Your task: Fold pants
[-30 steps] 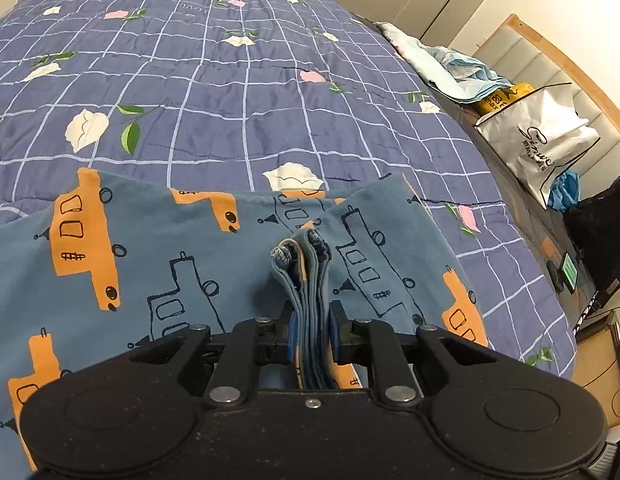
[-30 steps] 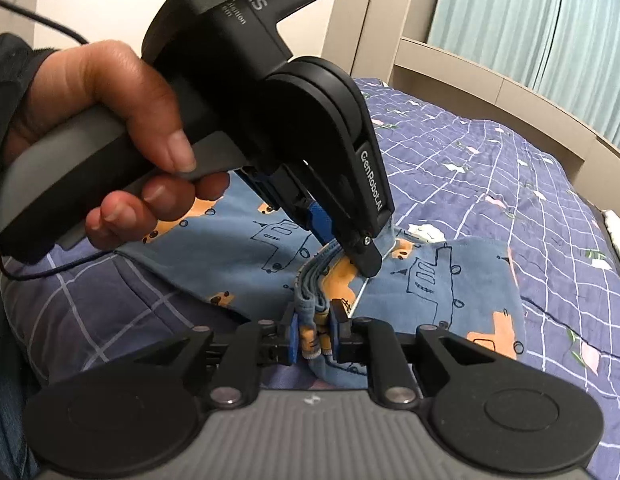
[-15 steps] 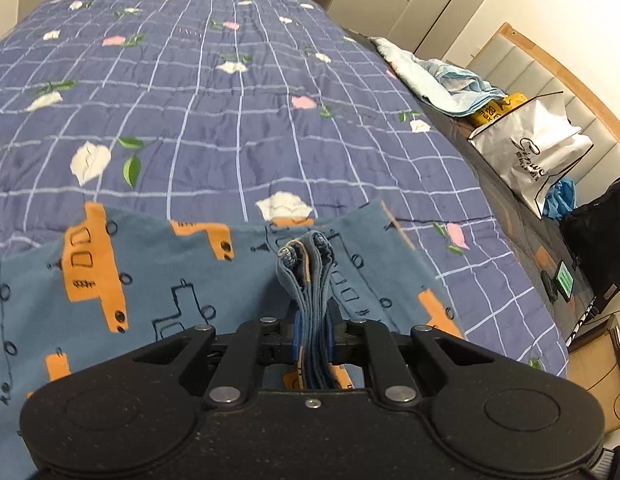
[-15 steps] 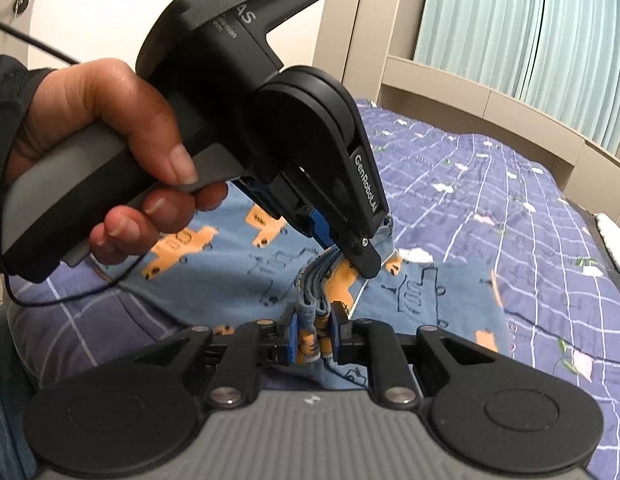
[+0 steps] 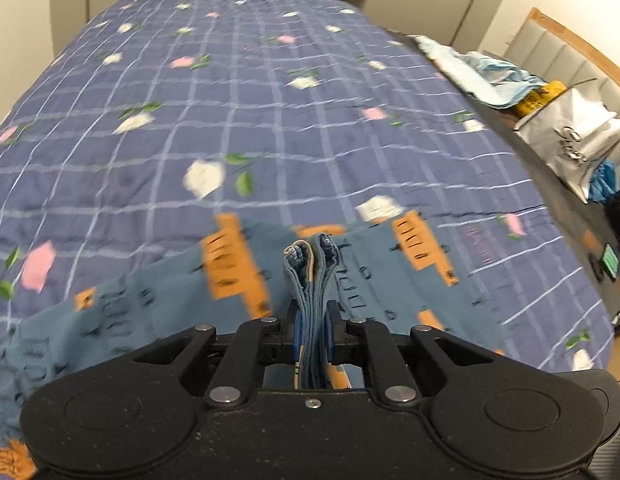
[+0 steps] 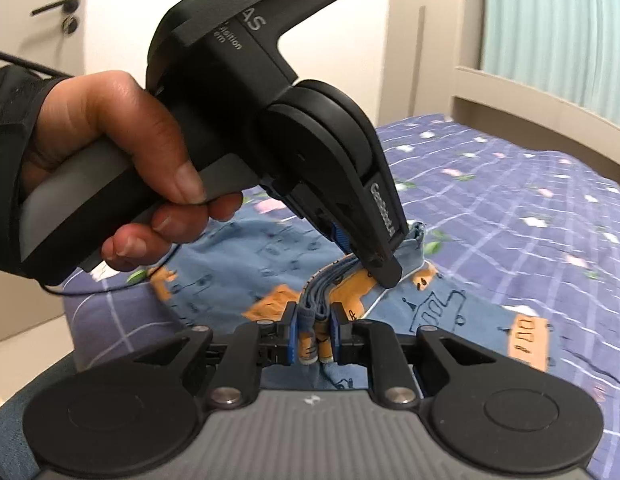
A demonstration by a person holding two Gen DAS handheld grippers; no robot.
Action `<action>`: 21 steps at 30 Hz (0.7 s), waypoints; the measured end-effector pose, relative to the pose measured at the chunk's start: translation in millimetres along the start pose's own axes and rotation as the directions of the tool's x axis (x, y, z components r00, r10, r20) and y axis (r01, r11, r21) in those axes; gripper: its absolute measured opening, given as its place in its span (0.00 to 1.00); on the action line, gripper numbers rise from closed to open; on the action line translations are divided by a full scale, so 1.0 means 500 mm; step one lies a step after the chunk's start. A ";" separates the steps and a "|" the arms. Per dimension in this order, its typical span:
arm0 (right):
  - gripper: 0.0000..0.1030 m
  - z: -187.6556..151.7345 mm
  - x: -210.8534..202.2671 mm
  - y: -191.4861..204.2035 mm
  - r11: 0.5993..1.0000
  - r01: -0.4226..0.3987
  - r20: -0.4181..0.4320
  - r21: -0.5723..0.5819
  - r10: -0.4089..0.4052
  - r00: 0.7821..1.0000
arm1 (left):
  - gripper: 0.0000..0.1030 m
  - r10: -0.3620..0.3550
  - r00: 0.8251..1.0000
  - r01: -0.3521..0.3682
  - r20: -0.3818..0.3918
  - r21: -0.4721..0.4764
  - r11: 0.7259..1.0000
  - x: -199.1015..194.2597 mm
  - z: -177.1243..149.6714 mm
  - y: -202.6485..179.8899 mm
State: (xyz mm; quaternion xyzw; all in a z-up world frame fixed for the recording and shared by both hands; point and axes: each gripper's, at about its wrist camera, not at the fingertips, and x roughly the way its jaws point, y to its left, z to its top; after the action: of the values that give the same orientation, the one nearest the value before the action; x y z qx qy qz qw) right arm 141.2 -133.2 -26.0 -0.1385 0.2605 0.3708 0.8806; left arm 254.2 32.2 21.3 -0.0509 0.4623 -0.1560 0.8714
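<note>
The pants (image 5: 229, 280) are blue with orange and black car prints and hang over a blue checked bedspread (image 5: 269, 100). My left gripper (image 5: 312, 336) is shut on a bunched stack of the pants' edge layers. My right gripper (image 6: 314, 338) is shut on another bunch of the same pants (image 6: 450, 312). In the right wrist view the left gripper (image 6: 384, 264), held in a hand, clamps the cloth just ahead of my right fingers. The two grips are close together, lifted above the bed.
A white paper bag (image 5: 570, 144) and a heap of light blue cloth (image 5: 486, 76) lie on the floor strip right of the bed. A wooden headboard panel (image 5: 570, 48) stands beyond. A door (image 6: 49, 20) and curtains (image 6: 558, 32) show in the right wrist view.
Both grippers have risen and moved with the pants held. The cloth has been drawn up off the bed, and more of the bedspread now shows ahead.
</note>
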 end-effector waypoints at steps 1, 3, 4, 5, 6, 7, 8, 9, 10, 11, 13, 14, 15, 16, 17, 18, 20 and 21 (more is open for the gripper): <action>0.18 0.000 0.013 0.007 1.000 -0.012 -0.013 -0.008 0.012 1.000 | 0.12 0.002 1.000 -0.002 -0.004 -0.015 1.000 0.006 -0.007 0.016; 0.18 -0.004 0.036 0.015 1.000 -0.023 -0.041 -0.014 0.022 0.999 | 0.12 -0.007 1.000 0.007 -0.011 -0.052 0.999 0.024 -0.026 0.050; 0.18 -0.006 0.046 0.017 1.000 -0.025 -0.053 -0.016 0.025 0.998 | 0.12 -0.009 1.000 0.008 -0.016 -0.070 0.998 0.033 -0.033 0.061; 0.18 -0.010 0.052 0.020 0.999 -0.028 -0.065 -0.016 0.027 0.998 | 0.13 -0.013 1.000 0.011 -0.023 -0.089 0.996 0.042 -0.040 0.072; 0.18 -0.016 0.057 0.020 0.999 -0.030 -0.077 -0.013 0.029 0.997 | 0.13 -0.024 0.999 0.021 -0.024 -0.105 0.994 0.049 -0.047 0.080; 0.21 -0.018 0.063 0.020 0.999 -0.032 -0.083 -0.013 0.031 0.996 | 0.15 -0.025 0.999 0.023 -0.022 -0.111 0.994 0.054 -0.054 0.079; 0.22 -0.024 0.064 0.019 0.999 -0.035 -0.087 -0.012 0.033 0.996 | 0.17 -0.023 1.000 0.021 -0.021 -0.110 0.994 0.057 -0.058 0.079; 0.26 -0.028 0.063 0.019 0.999 -0.036 -0.085 -0.013 0.035 0.996 | 0.19 -0.020 1.000 0.018 -0.018 -0.105 0.994 0.059 -0.060 0.078; 0.32 -0.031 0.062 0.020 0.999 -0.035 -0.083 -0.016 0.034 0.996 | 0.22 -0.018 1.000 0.016 -0.015 -0.101 0.995 0.060 -0.061 0.076; 0.37 -0.033 0.056 0.024 0.999 -0.031 -0.079 -0.023 0.029 0.996 | 0.27 -0.015 1.000 0.014 -0.012 -0.100 0.995 0.059 -0.062 0.077; 0.62 -0.042 0.039 0.023 0.999 -0.010 -0.058 -0.041 0.008 0.998 | 0.46 -0.004 1.000 0.003 -0.013 -0.110 0.994 0.057 -0.061 0.078; 0.68 -0.042 0.025 0.016 0.999 0.008 -0.040 -0.050 -0.010 0.999 | 0.61 0.009 1.000 -0.010 -0.011 -0.116 0.993 0.053 -0.061 0.080; 0.80 -0.047 0.007 0.007 0.998 0.034 -0.018 -0.058 -0.035 0.999 | 0.67 0.034 0.999 -0.033 0.003 -0.122 0.992 0.045 -0.062 0.080; 0.91 -0.052 -0.009 -0.007 0.995 0.074 0.007 -0.066 -0.074 0.997 | 0.77 0.059 0.998 -0.056 0.024 -0.122 0.991 0.037 -0.061 0.079; 0.96 -0.058 -0.026 -0.028 0.987 0.146 0.037 -0.071 -0.144 0.989 | 0.83 0.096 0.994 -0.090 0.048 -0.118 0.989 0.029 -0.063 0.074; 0.99 -0.062 -0.027 -0.042 0.976 0.206 0.053 -0.077 -0.202 0.978 | 0.86 0.127 0.990 -0.119 0.068 -0.111 0.987 0.025 -0.065 0.070; 1.00 -0.059 -0.016 -0.092 0.928 0.359 0.052 -0.103 -0.355 0.933 | 0.93 0.176 0.980 -0.166 0.093 -0.106 0.980 0.028 -0.064 0.063; 1.00 -0.055 -0.003 -0.120 0.896 0.430 0.034 -0.115 -0.429 0.903 | 0.93 0.206 0.974 -0.196 0.093 -0.106 0.975 0.036 -0.067 0.058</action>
State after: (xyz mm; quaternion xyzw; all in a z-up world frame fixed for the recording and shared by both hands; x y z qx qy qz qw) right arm 174.3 -187.3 -44.9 -0.2435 0.1974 0.1830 0.9318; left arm 242.8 55.8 -18.6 -0.0534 0.4264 -0.0416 0.9020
